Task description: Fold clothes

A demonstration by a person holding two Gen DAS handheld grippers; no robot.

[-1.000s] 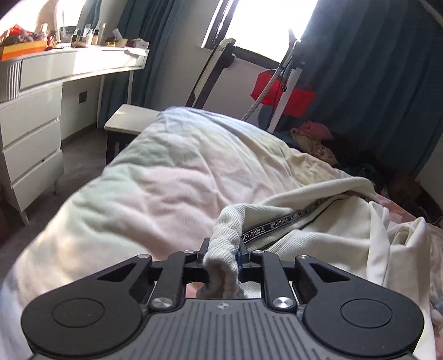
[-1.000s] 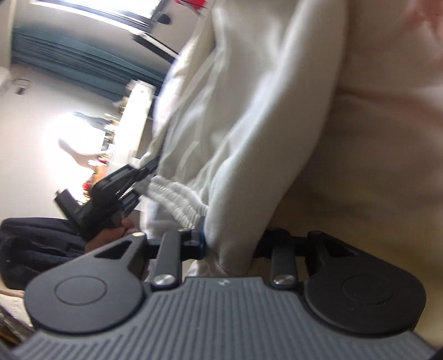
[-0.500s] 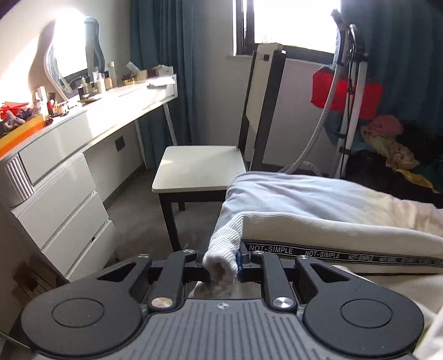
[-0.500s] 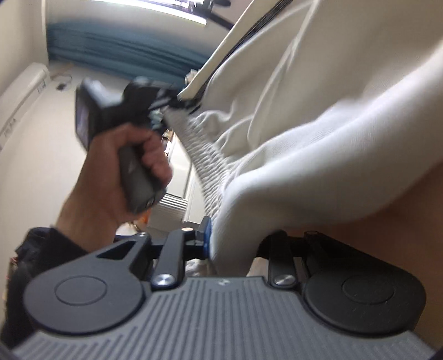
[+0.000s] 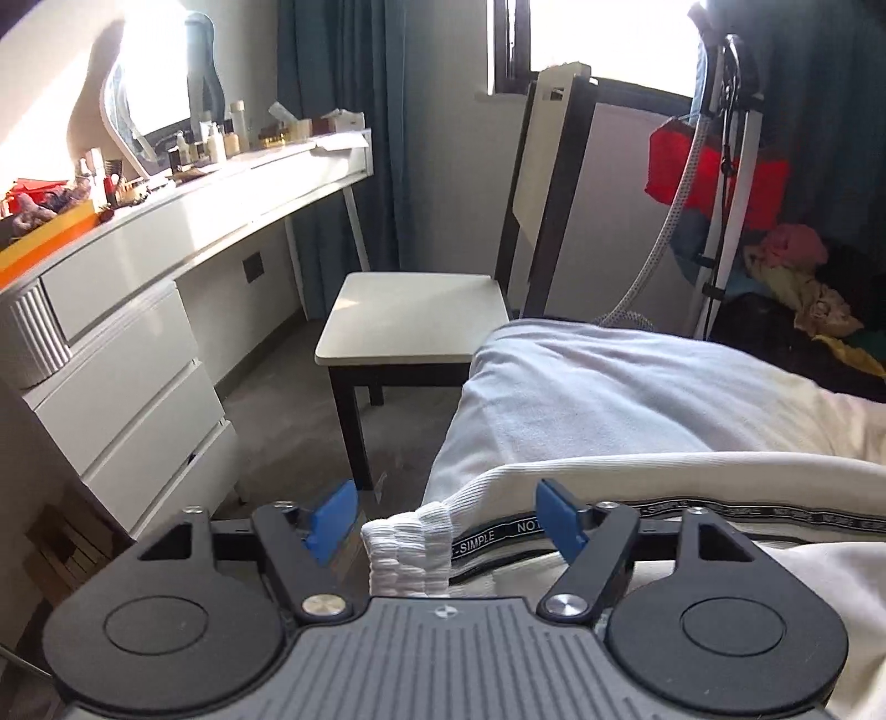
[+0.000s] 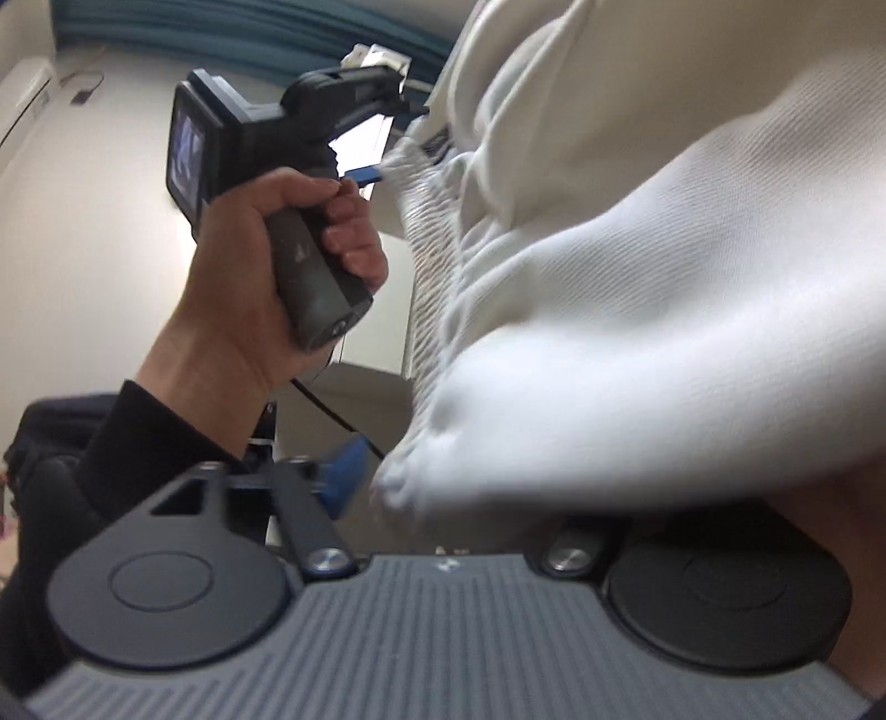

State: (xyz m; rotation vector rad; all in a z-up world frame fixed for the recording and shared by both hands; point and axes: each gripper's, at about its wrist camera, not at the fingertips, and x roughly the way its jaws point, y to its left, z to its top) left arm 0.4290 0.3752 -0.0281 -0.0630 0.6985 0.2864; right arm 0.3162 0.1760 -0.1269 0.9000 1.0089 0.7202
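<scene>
Left gripper (image 5: 448, 523) has released the cuff (image 5: 407, 554); tape (image 5: 653, 518) apparently reads "SIMPLE".

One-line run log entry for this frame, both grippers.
left gripper: open, ribbed cuff between fingers | right gripper: cannot tell, white garment covers it | garment on bed

Daylight blows out the window (image 5: 609, 39) and mirror (image 5: 152, 72); the right wrist view looks motion-blurred, perhaps defocused.
</scene>
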